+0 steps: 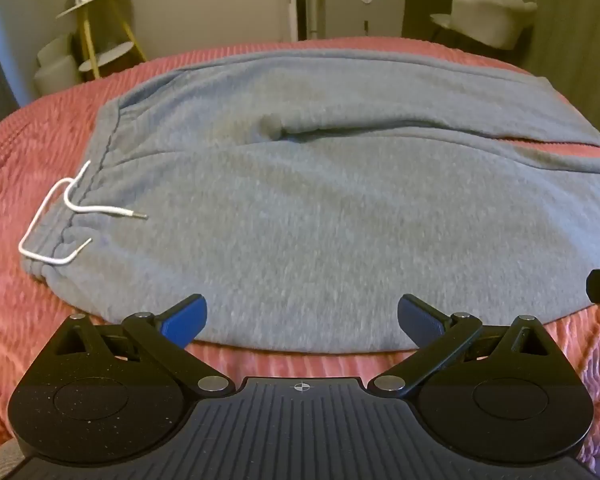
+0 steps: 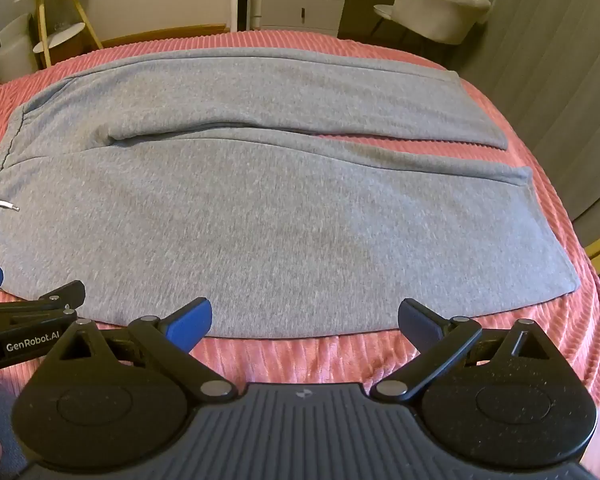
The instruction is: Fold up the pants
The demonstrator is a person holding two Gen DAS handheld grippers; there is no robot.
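Note:
Grey sweatpants [image 1: 320, 208] lie spread flat on a pink ribbed bedspread [image 1: 28, 320], waistband to the left with a white drawstring [image 1: 64, 216], both legs running right. They also show in the right wrist view [image 2: 280, 208], with the leg cuffs at the right. My left gripper [image 1: 302, 322] is open and empty, hovering at the pants' near edge by the waist end. My right gripper [image 2: 304, 322] is open and empty at the near edge of the near leg. The left gripper's side shows in the right wrist view [image 2: 28, 312].
A yellow-legged tiered side table [image 1: 100, 28] stands beyond the bed at the left. A grey drawer cabinet [image 2: 304, 0] and a pale upholstered chair [image 2: 436, 12] stand behind the bed. The bedspread [image 2: 560, 340] drops off at the right edge.

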